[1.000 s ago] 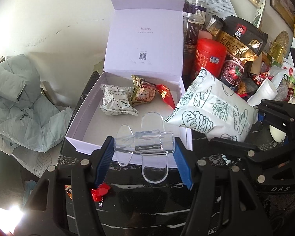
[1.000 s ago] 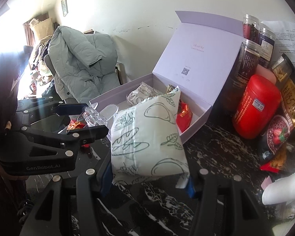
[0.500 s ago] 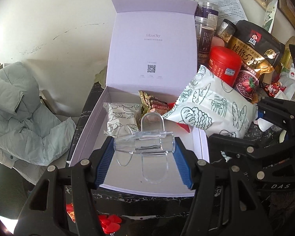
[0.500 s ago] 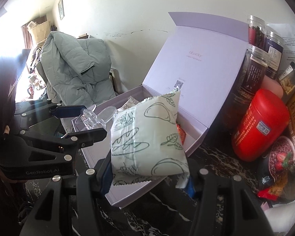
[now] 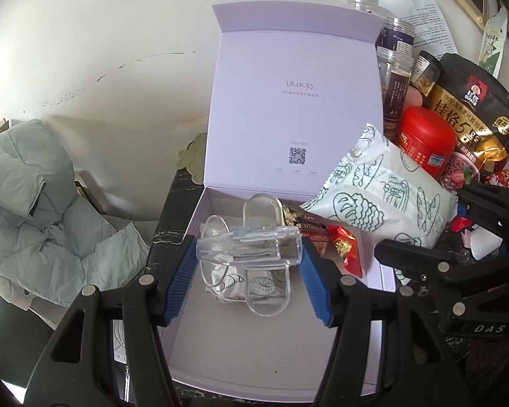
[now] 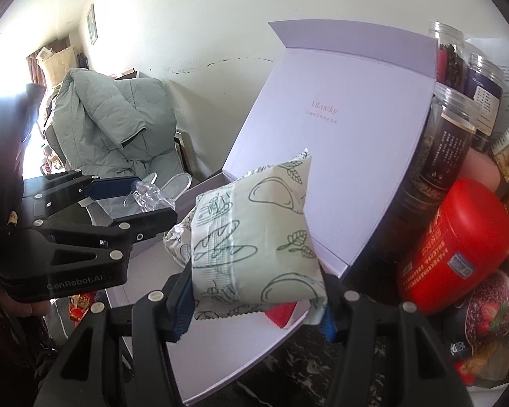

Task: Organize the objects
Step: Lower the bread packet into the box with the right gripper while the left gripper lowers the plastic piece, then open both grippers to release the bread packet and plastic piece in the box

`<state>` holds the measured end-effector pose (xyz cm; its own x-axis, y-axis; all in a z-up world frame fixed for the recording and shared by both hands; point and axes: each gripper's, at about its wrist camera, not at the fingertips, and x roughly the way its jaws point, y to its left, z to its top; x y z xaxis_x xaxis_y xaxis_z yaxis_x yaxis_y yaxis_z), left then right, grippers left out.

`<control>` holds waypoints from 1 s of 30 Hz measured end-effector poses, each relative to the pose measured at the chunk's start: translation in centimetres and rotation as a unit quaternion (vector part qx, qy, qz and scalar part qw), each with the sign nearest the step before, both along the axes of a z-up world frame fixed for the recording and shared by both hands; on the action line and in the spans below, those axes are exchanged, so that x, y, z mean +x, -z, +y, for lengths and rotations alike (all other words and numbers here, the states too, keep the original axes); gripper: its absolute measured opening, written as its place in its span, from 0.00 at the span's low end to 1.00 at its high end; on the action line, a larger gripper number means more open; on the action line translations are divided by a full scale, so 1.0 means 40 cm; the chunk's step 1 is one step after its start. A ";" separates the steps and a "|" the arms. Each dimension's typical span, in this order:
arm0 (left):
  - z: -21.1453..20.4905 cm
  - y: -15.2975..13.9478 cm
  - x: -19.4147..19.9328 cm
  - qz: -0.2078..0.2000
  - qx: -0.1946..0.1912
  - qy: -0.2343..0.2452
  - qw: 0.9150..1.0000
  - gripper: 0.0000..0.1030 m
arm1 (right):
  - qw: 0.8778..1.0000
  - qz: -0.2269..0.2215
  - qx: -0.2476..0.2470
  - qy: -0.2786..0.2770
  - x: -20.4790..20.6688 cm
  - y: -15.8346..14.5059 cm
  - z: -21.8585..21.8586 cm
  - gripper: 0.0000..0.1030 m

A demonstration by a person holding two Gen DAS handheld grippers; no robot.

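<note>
Fingers (image 5: 177,276) crosswise on clear clip (image 5: 249,251) — long axis sideways

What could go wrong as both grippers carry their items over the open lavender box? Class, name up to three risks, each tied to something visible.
1. The left gripper and right gripper are close together over the box; they may collide.
2. The bulky bread packet may land on the red-wrapped snack beneath it.
3. The clear plastic clip is smooth and might slip.
</note>
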<state>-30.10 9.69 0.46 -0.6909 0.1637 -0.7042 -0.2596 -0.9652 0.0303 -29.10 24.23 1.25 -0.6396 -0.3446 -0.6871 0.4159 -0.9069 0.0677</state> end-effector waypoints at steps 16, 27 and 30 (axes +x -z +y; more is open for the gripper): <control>-0.033 0.086 -0.084 -0.027 0.025 -0.019 0.999 0.57 | 0.999 -0.032 -0.016 -0.006 -0.092 0.071 -0.015 0.57; -0.016 0.147 -0.107 -0.060 0.038 -0.003 0.997 0.57 | 0.997 -0.068 -0.030 -0.026 -0.120 0.128 -0.021 0.57; -0.016 0.158 -0.112 -0.063 0.029 -0.008 0.998 0.57 | 0.997 -0.075 -0.024 -0.021 -0.128 0.146 -0.023 0.57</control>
<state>-34.57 9.05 -5.88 -0.6009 0.1962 -0.7749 -0.2426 -0.9684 -0.0571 -34.24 23.29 -4.59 -0.5155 -0.4033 -0.7560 0.4353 -0.8832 0.1744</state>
